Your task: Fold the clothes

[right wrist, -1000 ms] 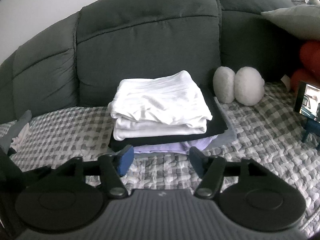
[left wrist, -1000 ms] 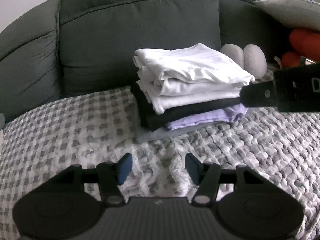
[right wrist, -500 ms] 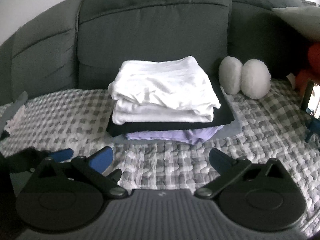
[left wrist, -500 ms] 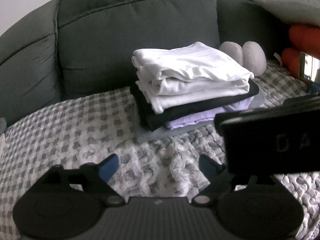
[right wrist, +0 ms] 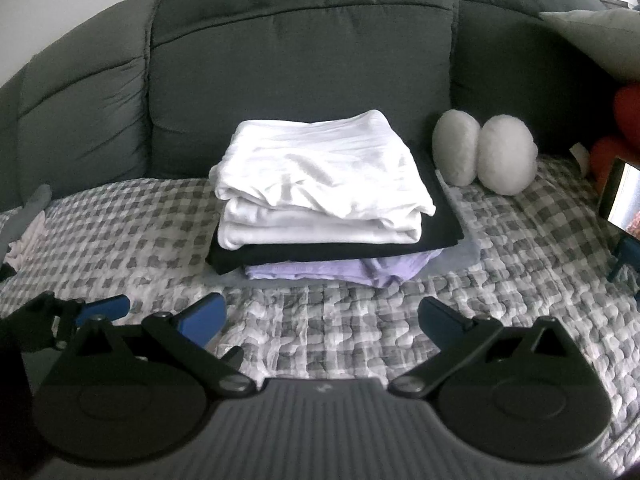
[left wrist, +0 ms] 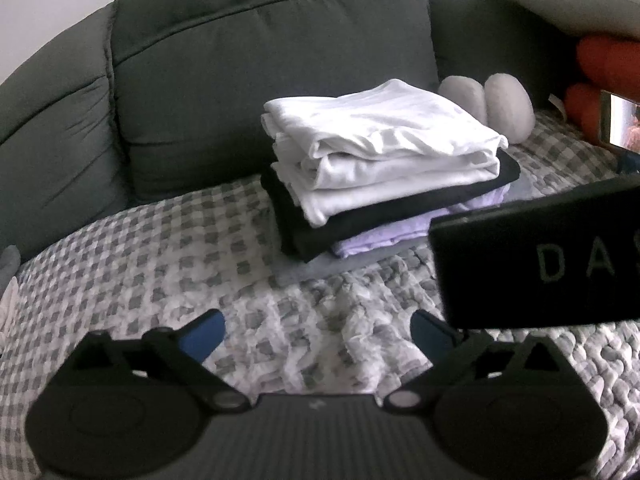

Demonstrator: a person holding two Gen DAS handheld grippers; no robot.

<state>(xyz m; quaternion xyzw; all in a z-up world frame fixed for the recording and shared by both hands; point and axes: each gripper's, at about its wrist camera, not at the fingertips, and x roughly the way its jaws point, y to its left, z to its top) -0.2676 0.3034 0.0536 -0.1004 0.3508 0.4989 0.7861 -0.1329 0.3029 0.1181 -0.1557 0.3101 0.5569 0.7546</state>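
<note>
The left claw (left wrist: 316, 334) hung over the checked blanket (left wrist: 160, 264), its jaws opening and near their widest, with nothing between the blue pads (left wrist: 202, 336) but bare blanket. The right claw (right wrist: 322, 318) stood spread wide and empty too, low over the blanket's front part. In the left wrist view the black body of the right claw lay just beside the left one, at its right. Farther back, against the dark grey sofa backrest (right wrist: 304, 80), sat the folded stack of clothes (right wrist: 328, 196): white garments on top, a black one under them, a lilac one lower, a pale grey-blue one at the bottom. Two pale fuzzy balls (right wrist: 484, 156) rested near the stack, toward the sofa's right end.
</note>
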